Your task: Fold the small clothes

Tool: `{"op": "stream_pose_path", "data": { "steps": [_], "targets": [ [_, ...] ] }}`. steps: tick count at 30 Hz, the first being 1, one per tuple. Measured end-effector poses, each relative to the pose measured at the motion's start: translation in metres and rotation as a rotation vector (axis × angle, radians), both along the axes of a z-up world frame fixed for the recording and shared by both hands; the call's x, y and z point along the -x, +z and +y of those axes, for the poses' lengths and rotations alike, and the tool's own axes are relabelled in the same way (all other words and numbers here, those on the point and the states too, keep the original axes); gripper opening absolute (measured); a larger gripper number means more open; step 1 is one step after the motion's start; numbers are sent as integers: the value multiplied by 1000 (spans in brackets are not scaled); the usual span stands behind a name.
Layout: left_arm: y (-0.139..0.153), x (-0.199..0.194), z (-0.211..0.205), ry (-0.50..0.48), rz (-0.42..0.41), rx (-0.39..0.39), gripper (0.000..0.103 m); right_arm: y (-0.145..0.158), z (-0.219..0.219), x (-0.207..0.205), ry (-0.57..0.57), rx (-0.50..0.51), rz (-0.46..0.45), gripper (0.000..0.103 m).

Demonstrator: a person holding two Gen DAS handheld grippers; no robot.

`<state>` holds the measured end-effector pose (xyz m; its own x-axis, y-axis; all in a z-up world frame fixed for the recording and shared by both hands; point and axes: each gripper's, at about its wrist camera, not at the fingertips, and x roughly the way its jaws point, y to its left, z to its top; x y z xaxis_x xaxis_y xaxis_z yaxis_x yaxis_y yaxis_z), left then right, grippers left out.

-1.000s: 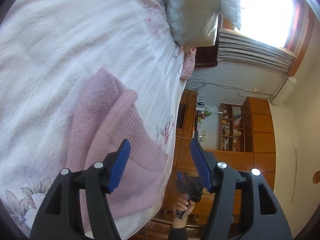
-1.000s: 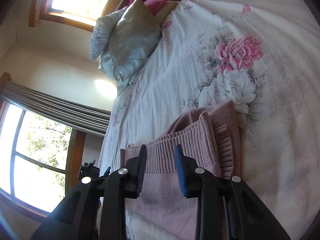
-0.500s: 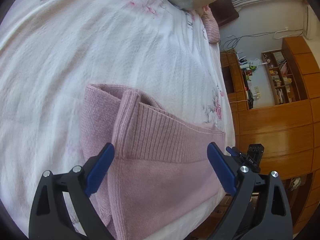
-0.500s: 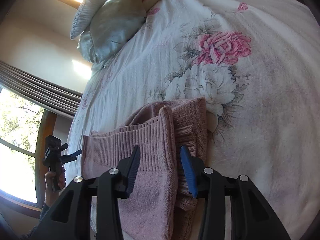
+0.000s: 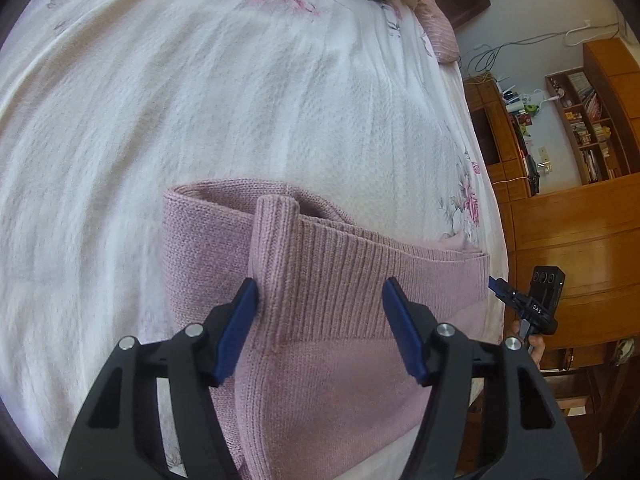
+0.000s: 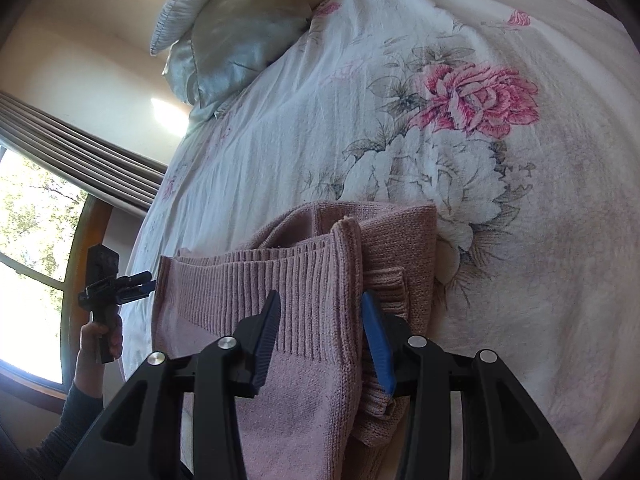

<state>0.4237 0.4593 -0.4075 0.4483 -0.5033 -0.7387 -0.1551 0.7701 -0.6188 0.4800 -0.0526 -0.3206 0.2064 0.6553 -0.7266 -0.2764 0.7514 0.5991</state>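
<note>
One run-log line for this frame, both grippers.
left gripper: open, over ribbed hem | right gripper: open, straddling folded edge | pink knit sweater: part-folded on floral bedspread

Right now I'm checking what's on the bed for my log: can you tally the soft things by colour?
Pink: 2, the knit sweater and the pillow by the headboard.
Grey-green: 1, the cushion.
White with flowers: 1, the bedspread.
Total: 4.

A matt pink ribbed-knit sweater (image 5: 360, 280) lies on a soft floral cotton bedspread (image 5: 200, 100); glossy wooden cabinets (image 5: 568, 240) stand at three o'clock.
</note>
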Motion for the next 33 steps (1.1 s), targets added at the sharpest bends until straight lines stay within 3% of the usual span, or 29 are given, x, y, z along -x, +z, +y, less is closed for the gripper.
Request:
{"op": "stream_pose_path", "data": {
  "steps": [3,4,7,9,13,15,16,17,19,21,25,27,28,29,30,33],
  "targets": [
    [3,2,-2,-7,-18,-2,10,-1,8,0,21,38,-16,39],
    [4,3,-1,-2,-29,-3,5,-2,10,0,24,55,-22,38],
    [4,7,3,28,-53,18,5,-5,16,2,44,87,-28,28],
    [2,10,4,35,-62,36,5,-4,19,4,48,117,-50,10],
    [0,13,2,12,-68,59,5,5,19,10,57,115,-71,10],
    [-3,11,-3,-19,-40,41,9,6,21,10,67,126,-66,11],
    [-1,11,-4,-15,-50,7,20,6,22,10,67,131,-64,11],
    [0,10,-4,-15,-56,-11,49,5,22,9,64,127,-58,12],
    [8,12,-2,10,-85,-28,75,4,23,8,58,121,-54,12],
    [12,11,-1,-7,-91,-4,75,4,24,7,59,117,-52,12],
    [5,3,-7,-37,-36,-36,75,2,27,6,63,125,-54,12],
    [-3,-1,-7,-38,-2,-45,67,0,27,5,60,127,-49,12],
    [-8,-2,-6,-33,20,-34,44,-1,28,4,58,130,-49,12],
    [-11,-2,-4,-15,34,-39,14,-2,28,3,57,133,-49,11],
    [-11,-1,-2,2,24,-49,9,-1,28,3,55,140,-58,10],
    [-4,7,-4,-5,-11,-65,8,7,28,9,52,155,-98,9]
  ]
}}
